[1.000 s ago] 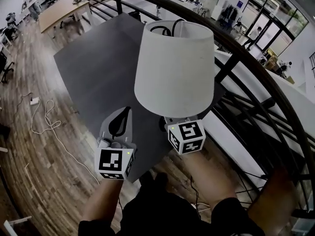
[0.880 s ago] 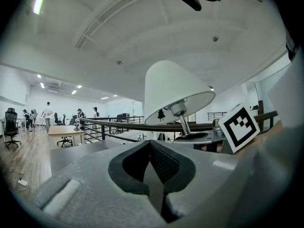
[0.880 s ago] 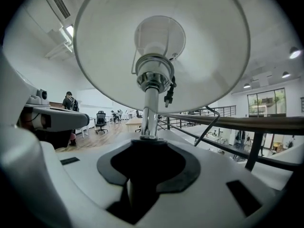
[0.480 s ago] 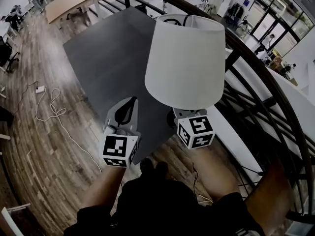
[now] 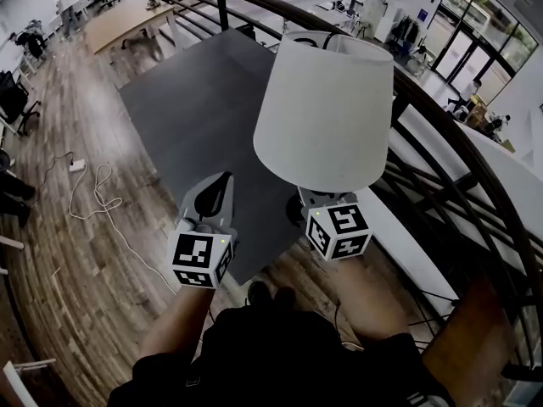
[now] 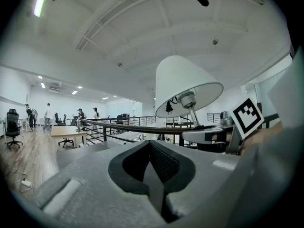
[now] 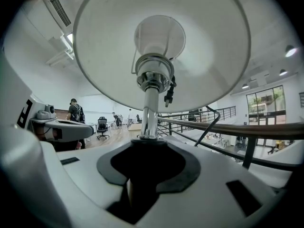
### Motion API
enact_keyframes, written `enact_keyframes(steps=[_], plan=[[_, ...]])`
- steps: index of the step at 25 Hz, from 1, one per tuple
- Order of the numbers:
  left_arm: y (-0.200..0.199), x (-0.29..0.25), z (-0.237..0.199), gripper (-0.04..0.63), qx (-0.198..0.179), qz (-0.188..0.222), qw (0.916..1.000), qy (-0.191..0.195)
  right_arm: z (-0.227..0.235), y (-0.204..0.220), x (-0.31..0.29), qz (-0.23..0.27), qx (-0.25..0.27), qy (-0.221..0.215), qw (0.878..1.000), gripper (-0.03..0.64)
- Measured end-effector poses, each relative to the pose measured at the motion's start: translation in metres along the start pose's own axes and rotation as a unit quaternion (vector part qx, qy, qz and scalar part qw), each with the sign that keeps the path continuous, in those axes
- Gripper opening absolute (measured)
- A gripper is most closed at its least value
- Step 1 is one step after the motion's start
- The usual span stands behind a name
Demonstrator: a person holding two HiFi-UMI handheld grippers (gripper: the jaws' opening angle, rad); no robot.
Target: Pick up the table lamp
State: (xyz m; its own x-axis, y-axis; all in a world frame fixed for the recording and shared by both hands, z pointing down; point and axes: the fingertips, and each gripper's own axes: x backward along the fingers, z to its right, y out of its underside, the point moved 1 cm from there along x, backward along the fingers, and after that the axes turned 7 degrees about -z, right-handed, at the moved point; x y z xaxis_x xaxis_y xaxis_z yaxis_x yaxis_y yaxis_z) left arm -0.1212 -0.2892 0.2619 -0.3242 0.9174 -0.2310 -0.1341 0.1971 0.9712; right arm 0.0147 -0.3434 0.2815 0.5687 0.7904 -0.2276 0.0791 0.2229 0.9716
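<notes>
white lamp (image 5: 327,108), dark grey table (image 5: 204,117)

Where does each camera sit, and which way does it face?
Head view: on the person's head, facing steeply down at the table, the table lamp, the left gripper and right gripper; forearms show.
Left gripper view: on the left gripper, facing roughly level along its shut jaws toward the railing; the right gripper shows at right.
Right gripper view: on the right gripper, facing along its jaws, shut on the lamp's stem, up under the shade.
Shared: all three show the lamp.
</notes>
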Motion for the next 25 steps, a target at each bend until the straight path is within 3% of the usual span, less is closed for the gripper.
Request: enact_keyframes(steps=[8, 25], plan=[[-0.015, 0.006, -0.001, 0.005, -0.028, 0.013, 0.9995, 0.003, -0.004, -0.008, 0.009, 0.004, -0.002, 0.010, 1.000, 0.123], [-0.014, 0.000, 0.002, 0.005, -0.022, 0.008, 0.9997, 0.013, -0.001, -0.004, 0.011, -0.002, -0.004, 0.014, 1.000, 0.122]])
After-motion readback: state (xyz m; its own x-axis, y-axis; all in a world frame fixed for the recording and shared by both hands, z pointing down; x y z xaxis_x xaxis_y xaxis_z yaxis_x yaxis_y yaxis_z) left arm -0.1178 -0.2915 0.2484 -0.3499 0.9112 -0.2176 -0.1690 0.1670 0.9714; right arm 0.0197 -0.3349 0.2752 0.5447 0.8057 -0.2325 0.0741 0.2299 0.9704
